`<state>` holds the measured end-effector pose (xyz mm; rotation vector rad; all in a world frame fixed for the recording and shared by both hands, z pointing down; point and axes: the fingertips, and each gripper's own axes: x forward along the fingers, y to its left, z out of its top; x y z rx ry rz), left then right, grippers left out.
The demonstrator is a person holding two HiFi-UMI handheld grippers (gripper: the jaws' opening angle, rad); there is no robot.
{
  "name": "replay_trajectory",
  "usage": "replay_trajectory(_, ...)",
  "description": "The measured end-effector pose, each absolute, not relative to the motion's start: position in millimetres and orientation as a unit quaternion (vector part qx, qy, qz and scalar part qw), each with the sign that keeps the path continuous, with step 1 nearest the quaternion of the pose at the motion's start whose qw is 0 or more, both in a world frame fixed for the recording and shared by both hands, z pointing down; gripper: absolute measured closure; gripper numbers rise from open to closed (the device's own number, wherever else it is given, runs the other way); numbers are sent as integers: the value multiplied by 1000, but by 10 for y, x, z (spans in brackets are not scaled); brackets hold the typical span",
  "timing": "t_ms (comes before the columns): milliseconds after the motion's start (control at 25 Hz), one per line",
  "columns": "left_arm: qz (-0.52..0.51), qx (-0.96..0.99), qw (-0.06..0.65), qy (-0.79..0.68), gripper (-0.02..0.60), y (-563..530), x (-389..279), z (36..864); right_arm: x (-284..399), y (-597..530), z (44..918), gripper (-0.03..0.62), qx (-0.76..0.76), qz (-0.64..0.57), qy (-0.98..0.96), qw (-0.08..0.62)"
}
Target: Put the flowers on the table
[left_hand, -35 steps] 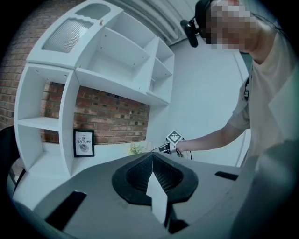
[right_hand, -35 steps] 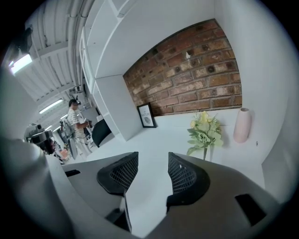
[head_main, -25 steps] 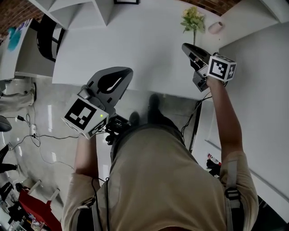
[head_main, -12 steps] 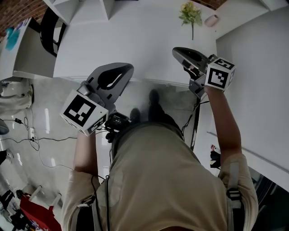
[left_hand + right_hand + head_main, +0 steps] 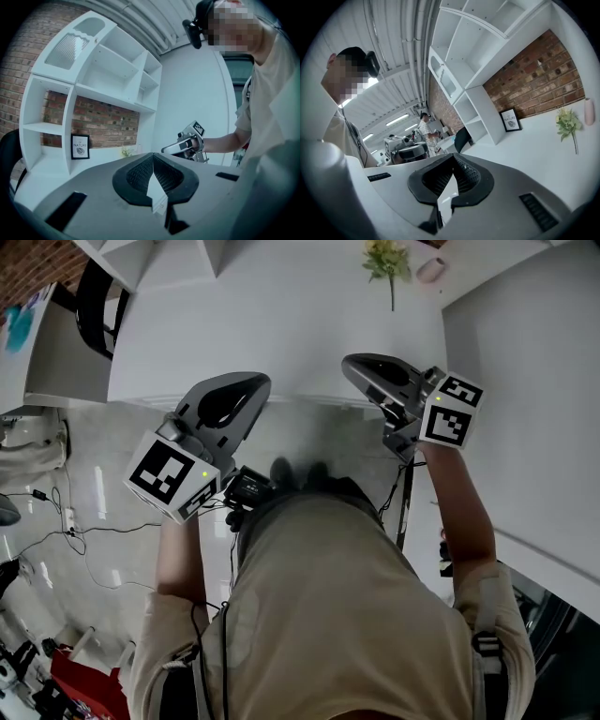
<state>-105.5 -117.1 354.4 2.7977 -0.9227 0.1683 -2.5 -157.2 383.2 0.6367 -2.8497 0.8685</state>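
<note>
Plainly, the left gripper has its jaws pressed together at the tips with nothing between them. The right gripper is the same: jaws together and empty. In the head view both grippers are held side by side, their tips over the near edge of the white table, each pointing roughly level across it. The flowers, a small yellow-green sprig, lie on the table top at its far side, with the stem pointing back toward the person. They are well apart from both grippers. A pink cylinder sits just beside the flowers. Farther back, a framed picture leans against a brick wall next to a white shelf unit.
</note>
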Motion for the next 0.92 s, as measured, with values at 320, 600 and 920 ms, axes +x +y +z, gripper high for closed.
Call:
replay_trajectory(320,68,945,101,-304,571,-1126,-684,3444,119,-1185,3600,571,177,280,-943,23)
replay_trajectory(600,74,942,97,-313,571,-1241,-644,3492,188,-1159,3661,571,166,283,-945,14)
replay_trajectory(920,80,941,97,-314,571,-1157,-613,3475,171,-1140,3644,571,154,283,-947,18)
